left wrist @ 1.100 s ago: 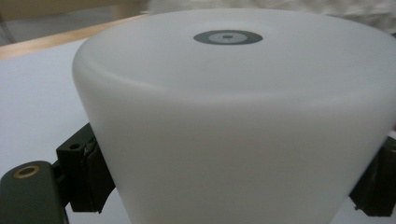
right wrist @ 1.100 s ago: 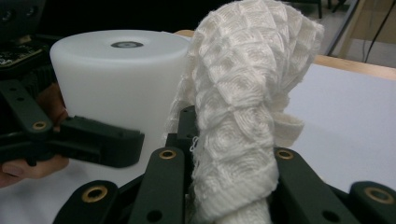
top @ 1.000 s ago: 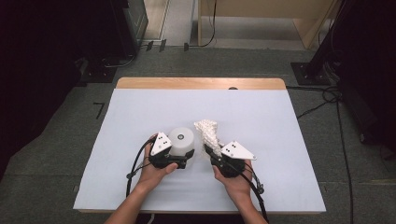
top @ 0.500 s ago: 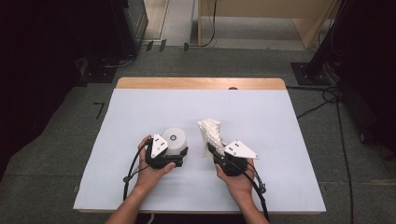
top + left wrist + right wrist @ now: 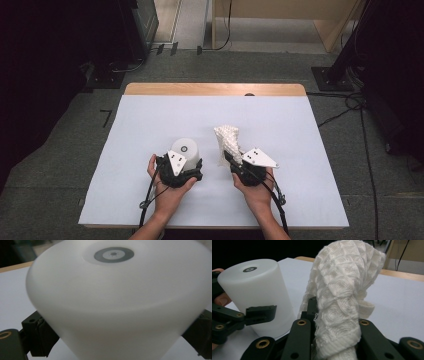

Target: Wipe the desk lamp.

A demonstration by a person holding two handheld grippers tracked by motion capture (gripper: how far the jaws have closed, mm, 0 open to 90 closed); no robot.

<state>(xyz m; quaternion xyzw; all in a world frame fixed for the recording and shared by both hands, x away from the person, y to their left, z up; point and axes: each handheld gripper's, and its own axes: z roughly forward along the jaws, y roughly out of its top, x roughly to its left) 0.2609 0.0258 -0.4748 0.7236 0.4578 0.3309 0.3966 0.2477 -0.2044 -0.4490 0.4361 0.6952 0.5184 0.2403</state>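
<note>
2 things are in hand on the white table (image 5: 300, 150): a white cup (image 5: 186, 148) standing upside down near the front edge, and a white waffle-weave cloth (image 5: 227, 141) just to its right. The left gripper (image 5: 184, 161) straddles the cup, its jaws having just been opening, pads off its wall. The right gripper (image 5: 231, 159) is clamped on the cloth, holding it bunched upright.

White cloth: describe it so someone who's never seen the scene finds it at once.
On the pale sheet covering the table, look right of centre, just ahead of the person's right hand. The white cloth rises there as a bunched, waffle-textured column, pinched in the right tongs. Its neighbour to the left, the smooth white cylinder, is hard and plain.
</note>
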